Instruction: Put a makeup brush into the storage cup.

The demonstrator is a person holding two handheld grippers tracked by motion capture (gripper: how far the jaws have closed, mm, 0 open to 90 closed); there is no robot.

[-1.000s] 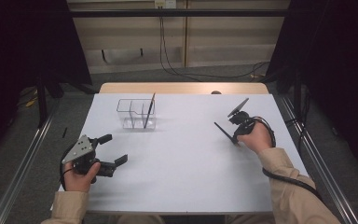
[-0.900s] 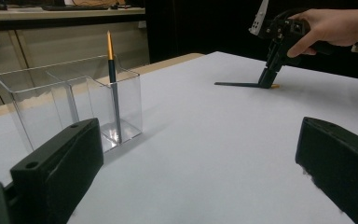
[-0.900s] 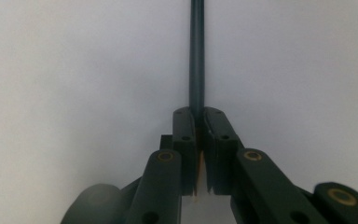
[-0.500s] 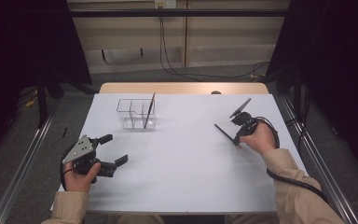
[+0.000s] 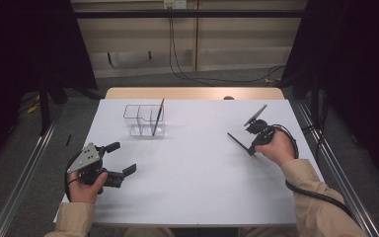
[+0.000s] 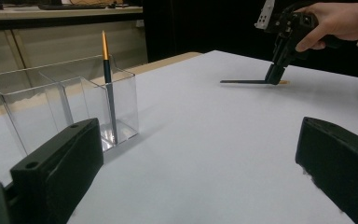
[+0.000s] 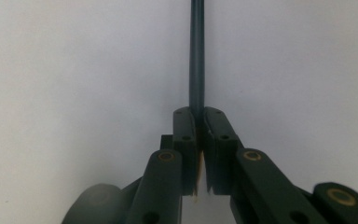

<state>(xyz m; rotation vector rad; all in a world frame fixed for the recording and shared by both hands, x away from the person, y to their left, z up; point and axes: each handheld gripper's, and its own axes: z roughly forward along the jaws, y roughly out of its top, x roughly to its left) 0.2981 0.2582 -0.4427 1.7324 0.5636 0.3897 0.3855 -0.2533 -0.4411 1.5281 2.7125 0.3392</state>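
On the worktop (image 5: 192, 173), the right claw (image 5: 249, 148) grips a pencil (image 5: 238, 141) lying flat, well right of the holder (image 5: 144, 120). A second pencil (image 5: 157, 116) stands in the holder's right compartment. The left claw (image 5: 121, 160) sits nearer, before the holder.

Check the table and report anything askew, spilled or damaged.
Nothing stands out. One pen leans in the end compartment of the clear organizer, as a pen would. The right tool is shut on a second pen, held low over the white table. No spills or damage.
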